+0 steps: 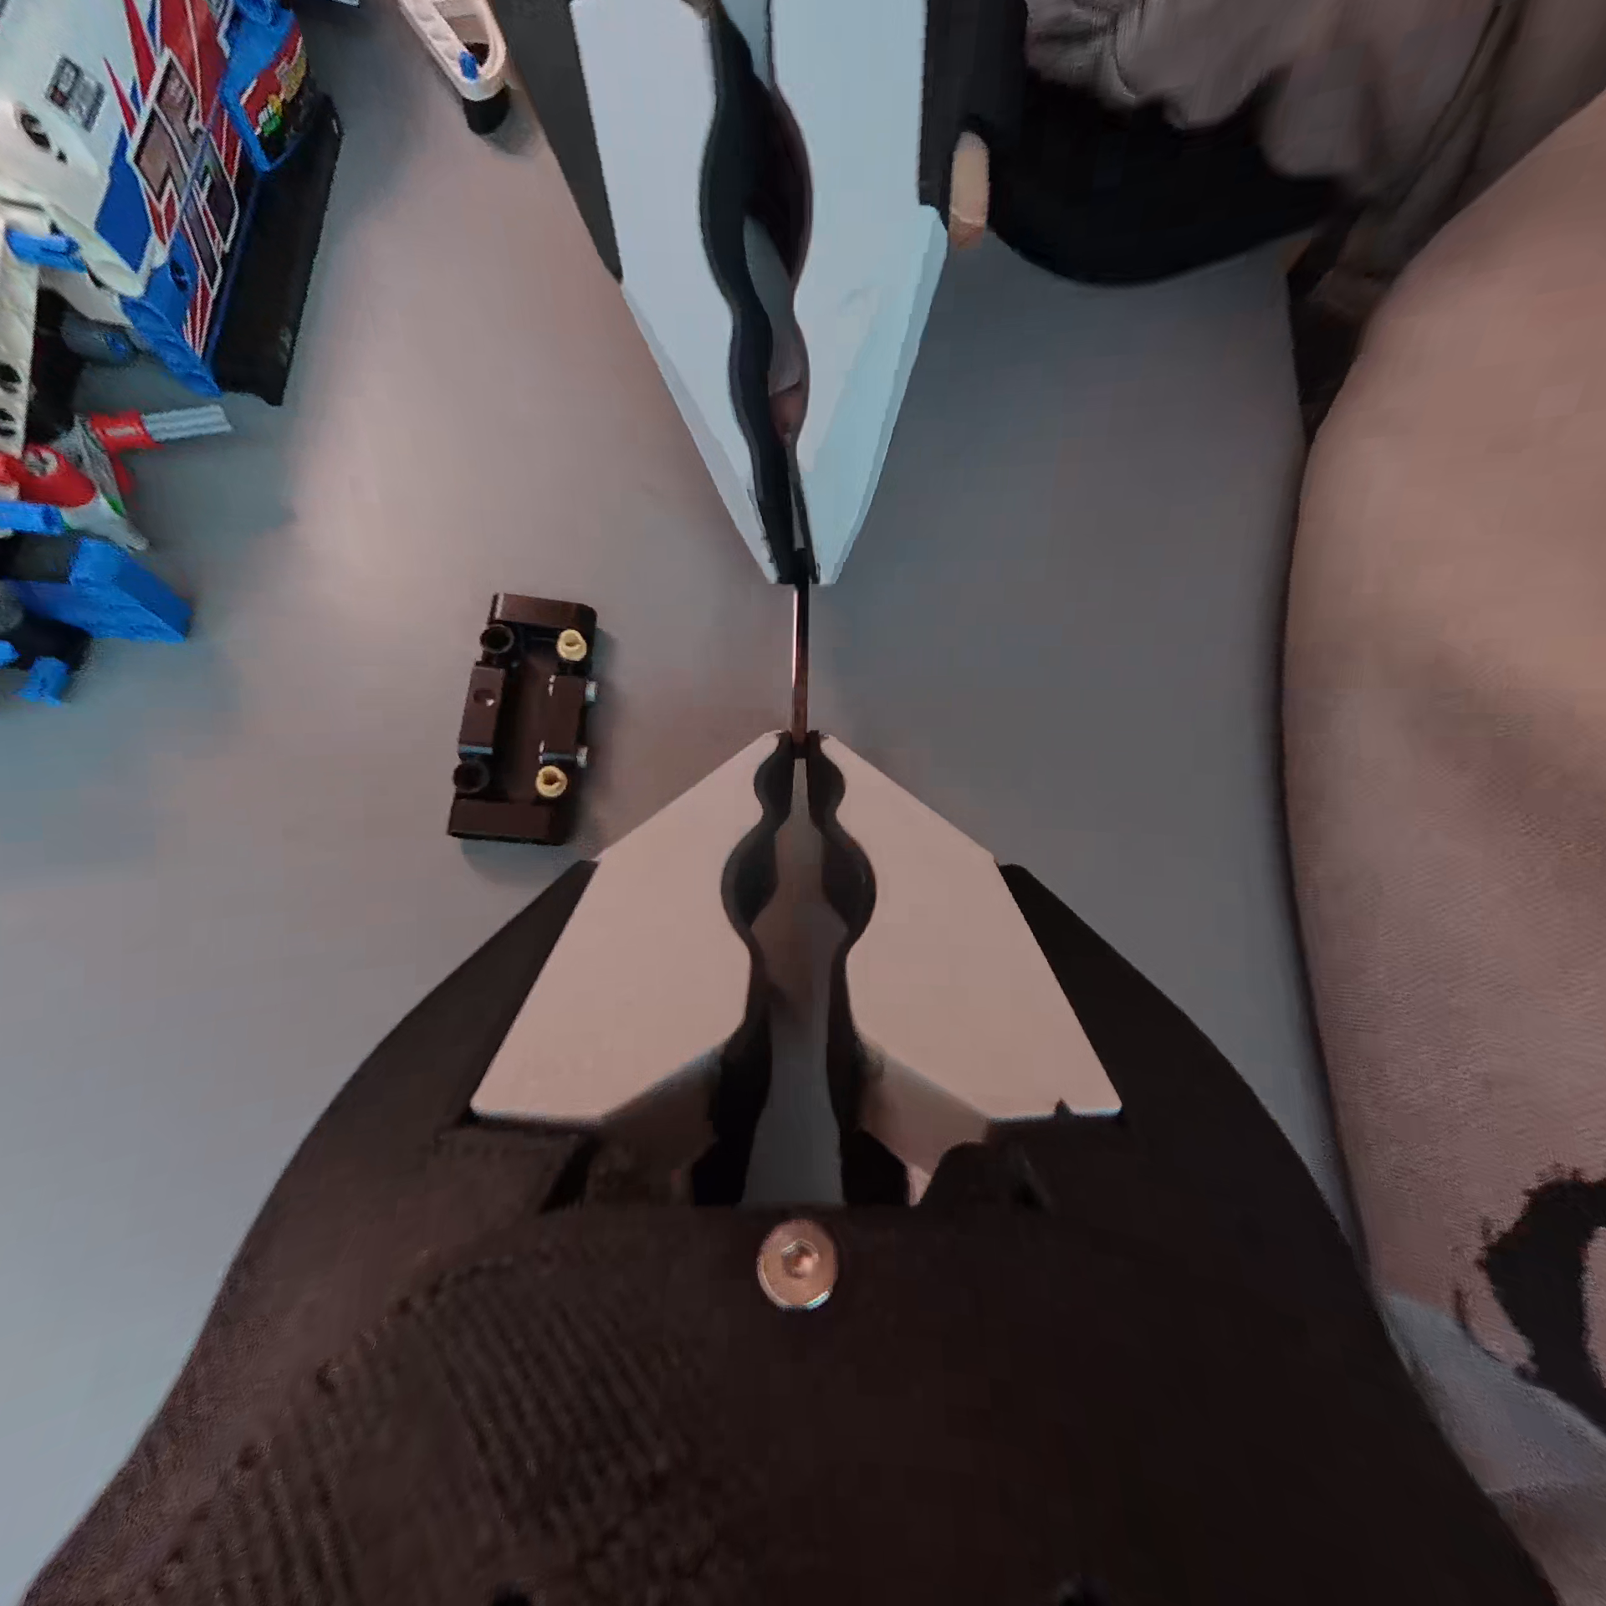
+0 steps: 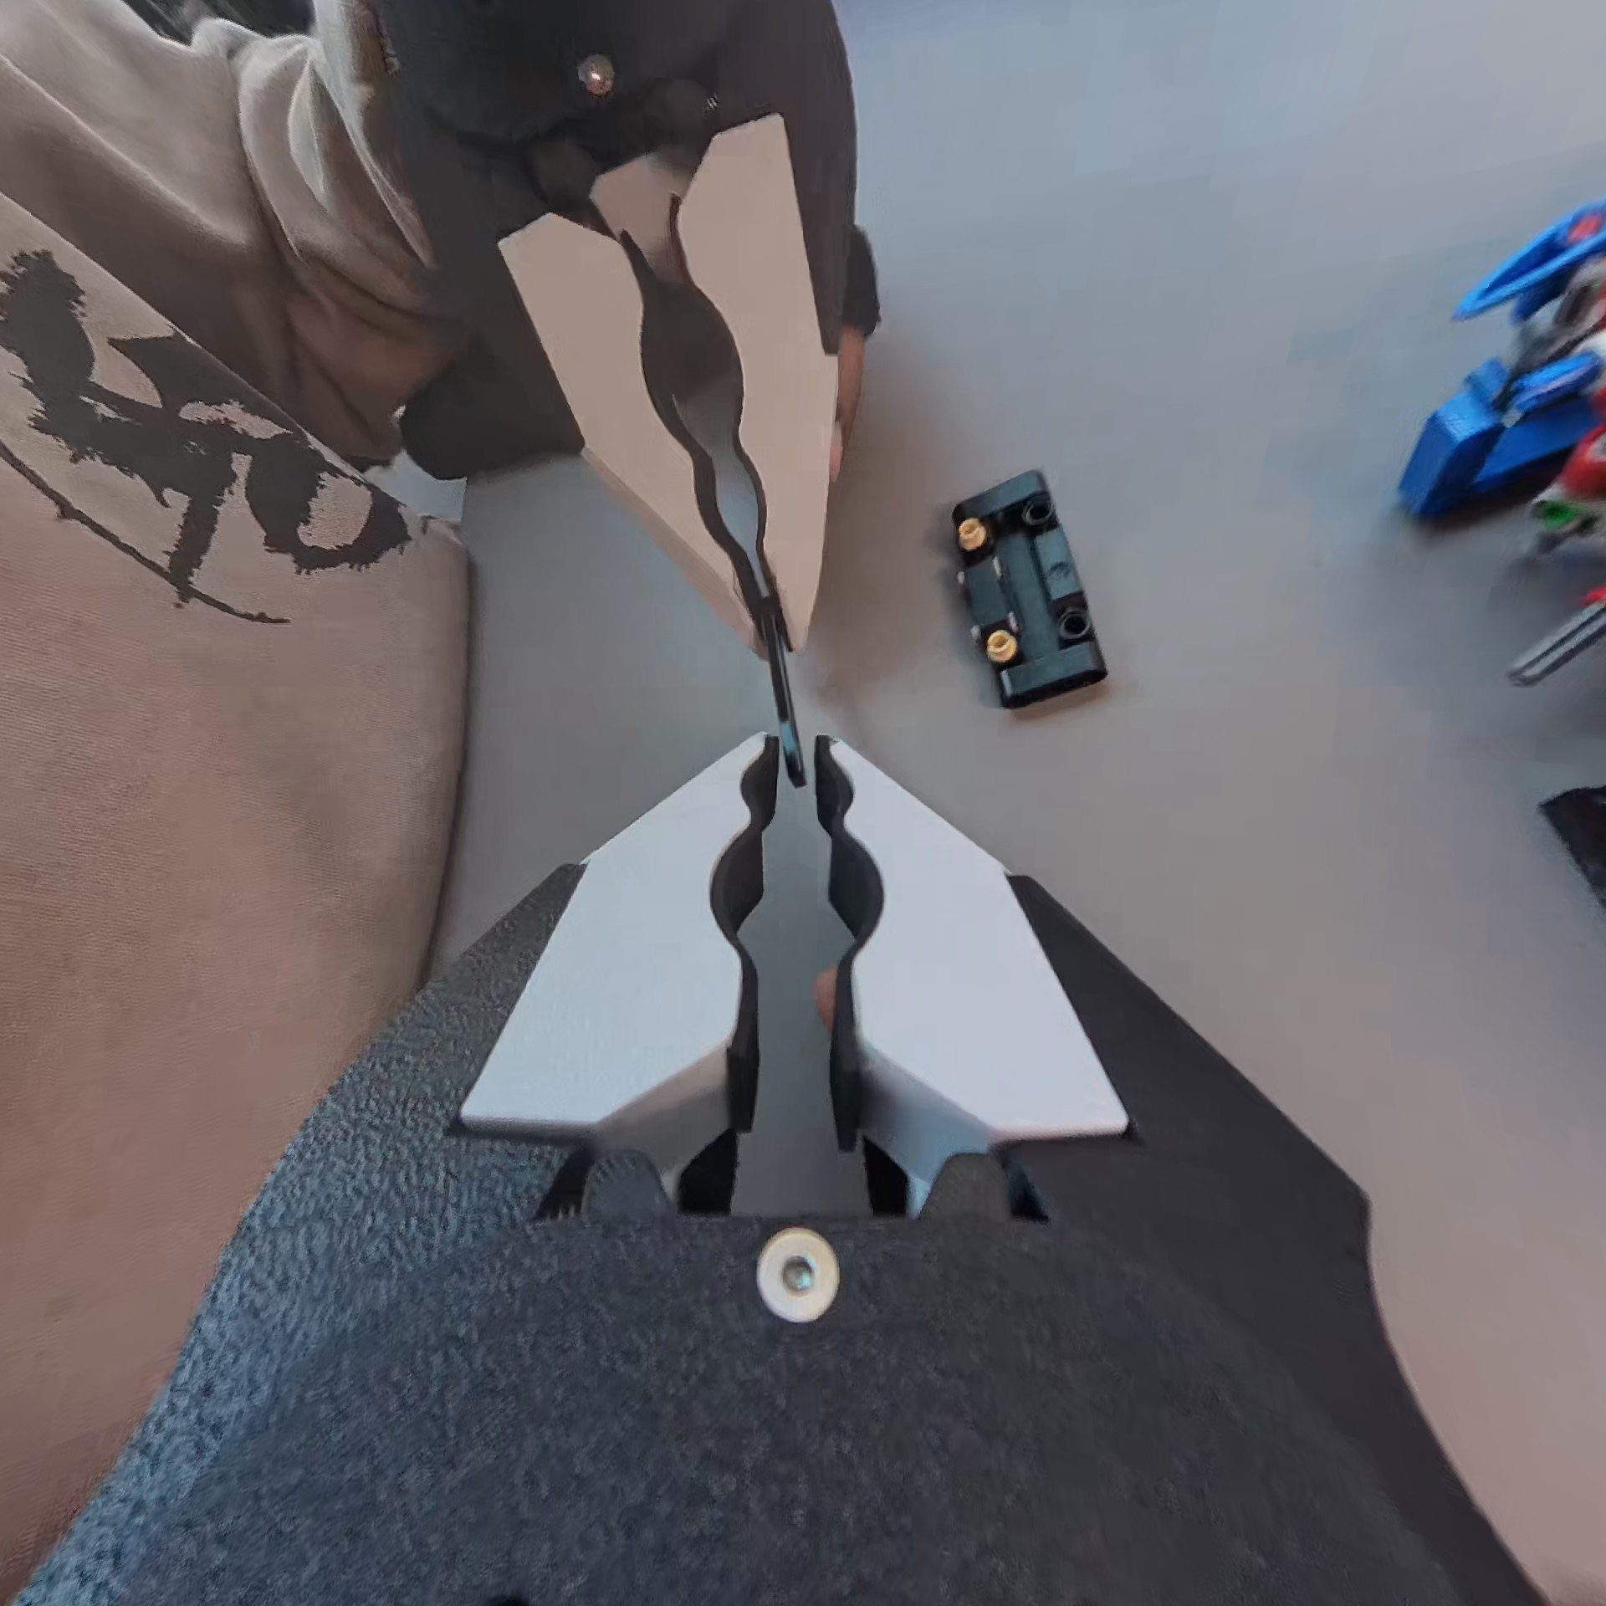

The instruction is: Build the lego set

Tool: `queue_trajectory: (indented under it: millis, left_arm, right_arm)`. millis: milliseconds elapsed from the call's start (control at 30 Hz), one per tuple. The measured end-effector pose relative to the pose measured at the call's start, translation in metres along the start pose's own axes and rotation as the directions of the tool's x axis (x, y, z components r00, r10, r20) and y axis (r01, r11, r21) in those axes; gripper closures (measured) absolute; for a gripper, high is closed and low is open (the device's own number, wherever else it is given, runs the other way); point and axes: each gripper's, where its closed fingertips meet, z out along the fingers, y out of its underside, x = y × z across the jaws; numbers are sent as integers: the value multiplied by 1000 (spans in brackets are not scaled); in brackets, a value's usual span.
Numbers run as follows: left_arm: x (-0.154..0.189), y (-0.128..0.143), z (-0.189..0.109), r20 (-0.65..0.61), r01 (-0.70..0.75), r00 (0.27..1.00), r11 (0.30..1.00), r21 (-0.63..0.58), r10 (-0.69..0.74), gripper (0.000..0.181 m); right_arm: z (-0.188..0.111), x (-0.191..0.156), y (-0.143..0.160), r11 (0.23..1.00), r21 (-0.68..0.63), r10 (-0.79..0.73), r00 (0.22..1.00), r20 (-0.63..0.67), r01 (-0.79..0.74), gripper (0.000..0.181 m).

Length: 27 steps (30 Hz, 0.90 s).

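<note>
A thin black lego piece [image 1: 798, 660] hangs in the air between the two grippers, above the grey table [image 1: 304, 956]. My left gripper [image 1: 796, 739] is shut on one end of it. In the right wrist view the piece [image 2: 785, 695] runs from the left gripper [image 2: 773, 630] down to my right gripper [image 2: 794, 740]. The right jaws stand slightly apart around its other end, with a thin gap showing on one side. The right gripper also shows in the left wrist view [image 1: 795, 574]. A small black lego assembly [image 1: 521, 721] with two tan pins lies on the table beside them [image 2: 1030, 591].
A blue, white and red lego model [image 1: 96, 365] stands at the table's edge, also in the right wrist view [image 2: 1512, 408]. A dark box [image 1: 278, 261] sits beside it. A person's beige garment [image 2: 174, 739] is close on the other side [image 1: 1460, 782].
</note>
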Motion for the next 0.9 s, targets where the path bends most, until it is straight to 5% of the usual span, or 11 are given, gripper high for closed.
queue_trajectory:
  millis: [67, 200, 300, 400, 500, 667, 900]
  left_arm:
    - [2, -7, -5, -65, 111, 992, 993, 44, -108, 181]
    - [7, -15, -11, -194, 275, 947, 958, 82, -255, 181]
    - [10, -16, -11, -259, 337, 915, 938, 74, -308, 181]
    - [14, -19, -11, -307, 365, 894, 928, 74, -327, 181]
    - [13, -18, -10, -302, 365, 895, 928, 74, -328, 181]
    - [-15, -16, -23, -88, 216, 975, 968, 132, -206, 161]
    - [-96, -1, -68, 301, 215, 911, 947, 240, -283, 158]
  right_arm:
    - [-7, 0, -11, 975, 45, -213, 971, -112, 219, 162]
    - [-9, -18, -27, 793, 20, -577, 761, -297, 609, 158]
    - [-2, -18, -25, 676, -99, -708, 607, -360, 730, 157]
    - [2, -11, -21, 632, -181, -751, 536, -386, 754, 170]
    - [4, -10, -18, 676, -158, -717, 593, -366, 720, 174]
    - [5, 0, 6, 894, -178, -445, 862, -242, 411, 177]
    - [7, 14, 21, 894, -322, -396, 885, -246, 311, 173]
